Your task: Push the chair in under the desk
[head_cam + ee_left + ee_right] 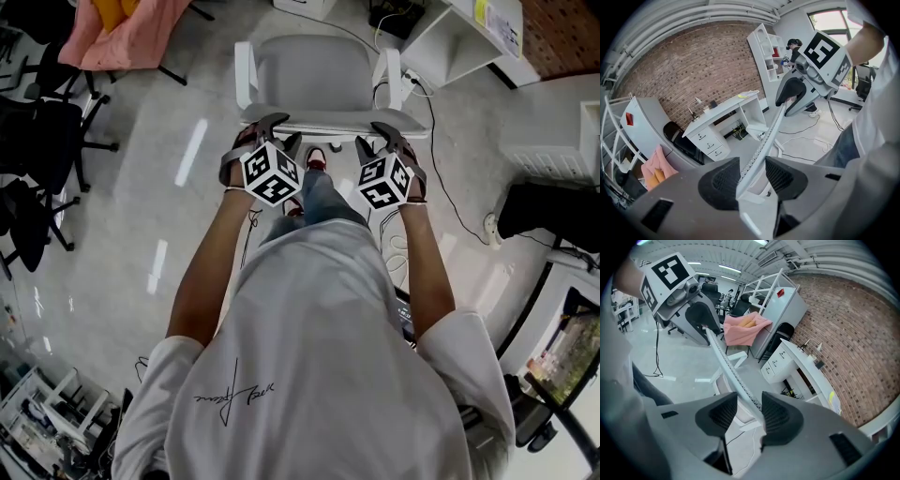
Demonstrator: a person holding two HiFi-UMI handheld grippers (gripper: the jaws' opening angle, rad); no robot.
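The left gripper (752, 176) has its jaws closed across the thin top rim of the chair (768, 136) backrest, set fairly wide with the rim filling the gap between the pads. The right gripper (750, 413) clamps the same rim further along, its pads against both faces as far as its own view shows. In the head view the two grips sit towards the opposite ends of the rim, both grippers tilted down, with the seat directly ahead of the person on the bare floor (187, 216). The desk (459, 42) stands ahead and to the right, against the brick wall, so the chair is not yet under it; only the right armrest (389, 70) is near the desk's closest corner. The step in hand looks like the push itself, early on. To do it well, both hands should press forward evenly so the castors roll rather than the back tipping. The right side should also lag slightly, so the seat swings round to face the desk's front edge before going in. The armrests probably need watching against that front edge, since I cannot tell whether they clear it. A cable (441, 169) trails across the floor beside the chair's right side and could snag a castor.
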